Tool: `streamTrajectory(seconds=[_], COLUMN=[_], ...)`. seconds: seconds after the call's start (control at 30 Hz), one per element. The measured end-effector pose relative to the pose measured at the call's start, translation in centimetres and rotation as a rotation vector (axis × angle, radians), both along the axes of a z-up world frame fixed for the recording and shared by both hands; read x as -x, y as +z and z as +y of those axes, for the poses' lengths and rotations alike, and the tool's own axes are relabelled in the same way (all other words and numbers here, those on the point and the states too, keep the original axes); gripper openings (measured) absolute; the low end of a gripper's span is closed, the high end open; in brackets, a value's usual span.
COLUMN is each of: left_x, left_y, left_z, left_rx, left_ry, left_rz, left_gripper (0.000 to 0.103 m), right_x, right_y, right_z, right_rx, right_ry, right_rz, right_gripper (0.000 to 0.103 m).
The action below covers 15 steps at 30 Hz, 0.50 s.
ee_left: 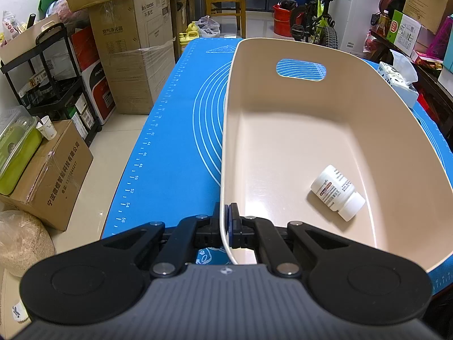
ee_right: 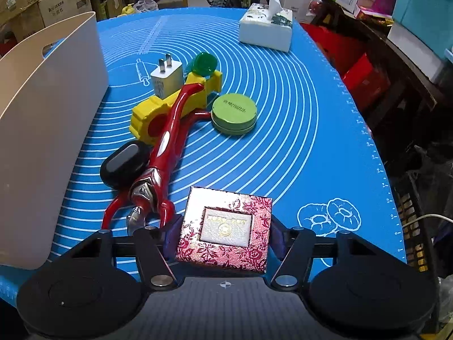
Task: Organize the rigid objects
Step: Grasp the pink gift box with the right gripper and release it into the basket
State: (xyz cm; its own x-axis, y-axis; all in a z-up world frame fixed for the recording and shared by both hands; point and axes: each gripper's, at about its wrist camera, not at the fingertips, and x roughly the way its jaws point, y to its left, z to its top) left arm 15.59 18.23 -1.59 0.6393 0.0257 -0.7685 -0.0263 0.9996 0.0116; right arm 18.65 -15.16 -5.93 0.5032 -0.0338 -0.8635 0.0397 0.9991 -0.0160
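My left gripper point(ee_left: 226, 212) is shut on the near left rim of a beige plastic bin point(ee_left: 226, 141), one pad inside the wall and one outside. A white pill bottle point(ee_left: 337, 192) lies on its side on the bin floor. In the right wrist view my right gripper point(ee_right: 223, 235) holds a red floral gift box point(ee_right: 226, 226) between its pads, both pressing on its sides, low over the blue mat point(ee_right: 311, 141). The bin's wall point(ee_right: 42, 127) stands to the left.
Left of and beyond the box lie a red figure toy point(ee_right: 161, 164), a black case point(ee_right: 124, 164), a yellow toy point(ee_right: 147, 116), a white plug adapter point(ee_right: 167, 79), a green round tin point(ee_right: 234, 113) and a green translucent piece point(ee_right: 205, 62). A tissue box point(ee_right: 266, 31) stands at the far edge.
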Motion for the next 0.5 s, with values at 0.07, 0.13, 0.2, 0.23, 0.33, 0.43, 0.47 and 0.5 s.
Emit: streamTrajectory(seconds=[0.07, 0.13, 0.2, 0.23, 0.33, 0.43, 0.47, 0.5], left_x=[-0.1, 0.0, -0.1, 0.0, -0.1, -0.1, -0.1, -0.2], left_y=[0.0, 0.0, 0.0, 0.0, 0.0, 0.0, 0.0, 0.1], left_z=[0.0, 0.0, 0.0, 0.0, 0.0, -0.1, 0.0, 0.0], left_rx=[0.0, 0.0, -0.001, -0.001, -0.001, -0.003, -0.004, -0.005], left_ry=[0.0, 0.0, 0.001, 0.0, 0.0, -0.001, -0.002, -0.002], left_rz=[0.0, 0.0, 0.0, 0.0, 0.0, -0.001, -0.001, -0.001], left_gripper=[0.005, 0.005, 0.005, 0.005, 0.005, 0.005, 0.005, 0.005], right_x=[0.3, 0.5, 0.6, 0.6, 0.6, 0.5, 0.5, 0.4], right_y=[0.3, 1.0, 2.0, 2.6, 4.6, 7.0, 7.9, 9.0], right_z=[0.2, 0.3, 0.4, 0.5, 0.7, 1.1, 1.5, 1.9], right_rx=[0.016, 0.032, 0.035, 0.034, 0.029, 0.019, 0.014, 0.009], right_ry=[0.013, 0.016, 0.015, 0.017, 0.024, 0.036, 0.047, 0.063], right_rz=[-0.021, -0.053, -0.087, -0.104, -0.163, -0.224, -0.246, -0.27], right_gripper=[0.064, 0.063, 0.063, 0.063, 0.063, 0.063, 0.063, 0.063])
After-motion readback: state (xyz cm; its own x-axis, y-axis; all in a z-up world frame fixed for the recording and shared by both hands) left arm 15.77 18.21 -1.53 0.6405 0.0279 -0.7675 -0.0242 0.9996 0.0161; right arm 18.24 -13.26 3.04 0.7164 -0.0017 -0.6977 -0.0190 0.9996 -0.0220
